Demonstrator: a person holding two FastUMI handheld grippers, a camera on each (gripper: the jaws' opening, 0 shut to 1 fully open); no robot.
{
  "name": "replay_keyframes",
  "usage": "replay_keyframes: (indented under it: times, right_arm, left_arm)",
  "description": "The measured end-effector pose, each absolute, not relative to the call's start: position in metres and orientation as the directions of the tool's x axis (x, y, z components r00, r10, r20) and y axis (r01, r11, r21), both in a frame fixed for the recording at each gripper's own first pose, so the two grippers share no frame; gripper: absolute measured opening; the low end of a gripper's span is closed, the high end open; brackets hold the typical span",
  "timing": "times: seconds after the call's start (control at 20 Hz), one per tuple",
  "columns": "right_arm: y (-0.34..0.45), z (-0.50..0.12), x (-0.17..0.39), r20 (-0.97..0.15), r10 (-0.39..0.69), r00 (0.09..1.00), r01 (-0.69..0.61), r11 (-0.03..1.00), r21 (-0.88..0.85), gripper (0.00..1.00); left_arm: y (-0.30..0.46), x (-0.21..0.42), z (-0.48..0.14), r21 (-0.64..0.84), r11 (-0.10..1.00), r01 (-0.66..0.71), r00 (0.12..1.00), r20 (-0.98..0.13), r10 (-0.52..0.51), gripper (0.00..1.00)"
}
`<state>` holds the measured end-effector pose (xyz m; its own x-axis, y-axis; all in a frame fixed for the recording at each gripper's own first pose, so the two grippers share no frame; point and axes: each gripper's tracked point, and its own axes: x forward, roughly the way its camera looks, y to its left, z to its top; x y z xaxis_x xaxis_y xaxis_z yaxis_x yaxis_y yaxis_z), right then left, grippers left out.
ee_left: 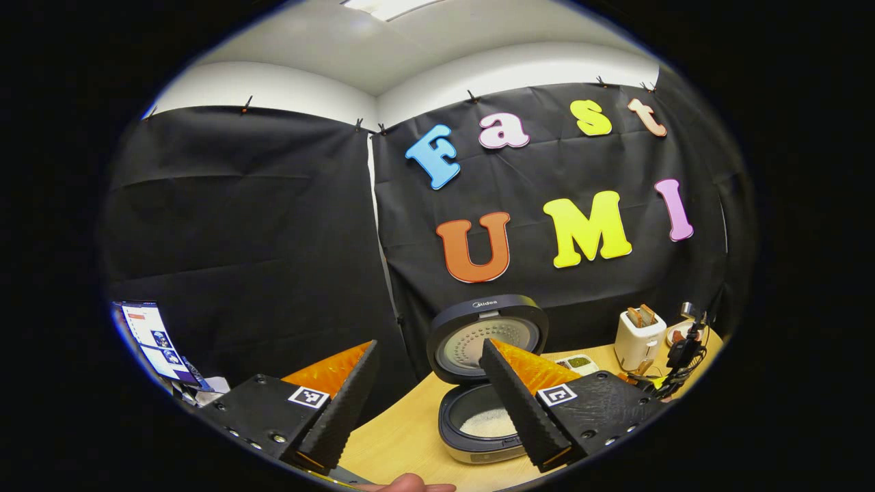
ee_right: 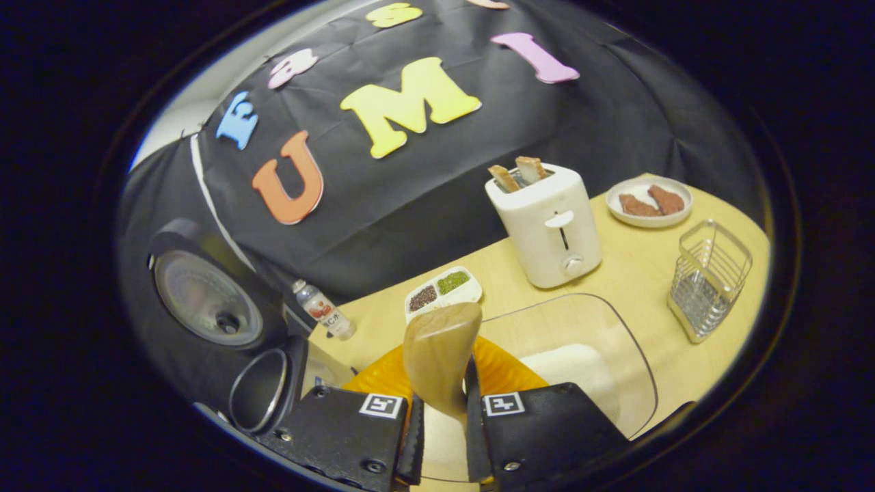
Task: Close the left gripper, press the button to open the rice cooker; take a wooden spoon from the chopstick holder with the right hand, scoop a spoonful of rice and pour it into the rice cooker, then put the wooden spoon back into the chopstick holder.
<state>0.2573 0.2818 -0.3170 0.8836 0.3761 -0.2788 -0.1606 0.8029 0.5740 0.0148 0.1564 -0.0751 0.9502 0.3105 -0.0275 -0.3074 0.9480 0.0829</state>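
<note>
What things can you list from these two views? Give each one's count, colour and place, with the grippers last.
rice cooker: one, dark, lid up, rice inside, table's left.
toaster: one, cream, two slices in it, by the wall.
plate: one, white, brown food, right of toaster.
chopstick holder: one, wire, table's right.
divided dish: one, white, dark and green grains.
bottle: one, small, beside cooker.
clear tub: one, rice inside.
wooden spoon: one, tan, in right gripper.
left gripper: open.
</note>
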Motion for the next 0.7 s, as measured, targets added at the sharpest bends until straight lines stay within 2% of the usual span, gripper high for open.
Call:
replay_keyframes:
  times: [0.4, 0.7]
  right_arm:
    - [0.257, -0.330, 0.269, -0.243, 0.392, 0.887, -0.039, 0.588, 0.808, 0.30]
    - [0.272, -0.322, 0.269, -0.236, 0.406, 0.883, -0.050, 0.580, 0.813, 0.30]
  left_arm:
    - [0.155, 0.019, -0.071, 0.085, 0.948, -0.308, 0.950, -0.023, 0.310, 0.95]
    - [0.148, 0.022, -0.069, 0.090, 0.951, -0.296, 0.954, -0.019, 0.299, 0.95]
